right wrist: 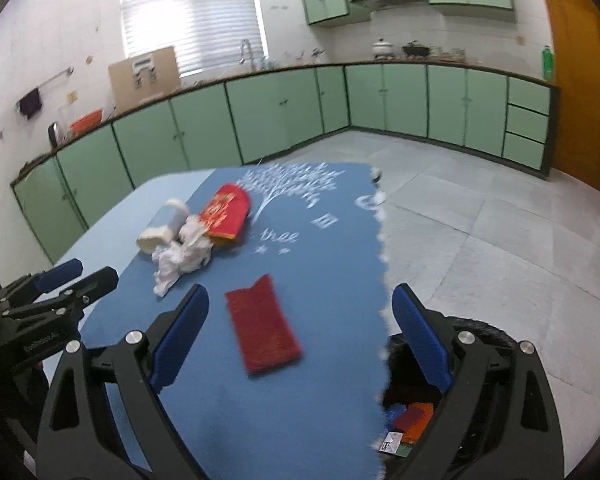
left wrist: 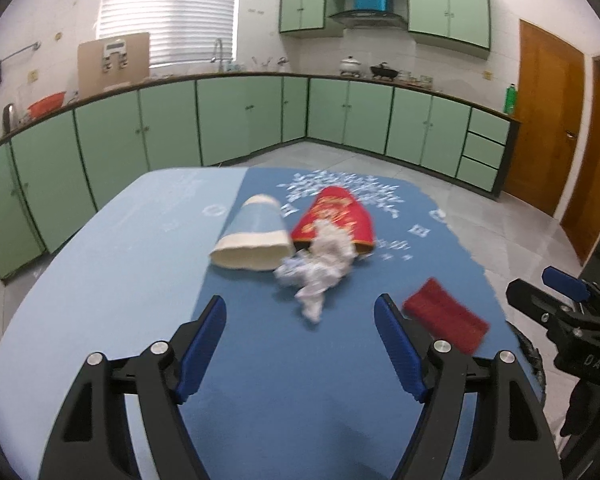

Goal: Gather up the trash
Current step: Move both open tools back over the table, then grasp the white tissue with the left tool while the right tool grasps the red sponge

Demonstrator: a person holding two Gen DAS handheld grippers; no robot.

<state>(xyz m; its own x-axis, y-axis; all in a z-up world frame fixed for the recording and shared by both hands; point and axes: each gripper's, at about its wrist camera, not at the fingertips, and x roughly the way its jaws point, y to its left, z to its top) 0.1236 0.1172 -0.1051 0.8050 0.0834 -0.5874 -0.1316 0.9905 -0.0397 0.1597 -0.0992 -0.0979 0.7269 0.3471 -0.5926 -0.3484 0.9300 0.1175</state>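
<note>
Matt blue cloth (right wrist: 320, 280) under crumpled white paper (left wrist: 320, 264), a glossy red paper cup (left wrist: 336, 216).

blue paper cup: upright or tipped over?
Tipped. The blue paper cup lies on its side on the tablecloth, open mouth facing the camera.

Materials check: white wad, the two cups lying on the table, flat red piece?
White wad: crumpled tissue or thin paper, matte, soft creases. Blue-and-cream cup and red printed cup: likely paper, thin rims, matte to slight sheen. Flat red piece: looks like a paper envelope with a notched end; blur leaves card or fabric open.
</note>
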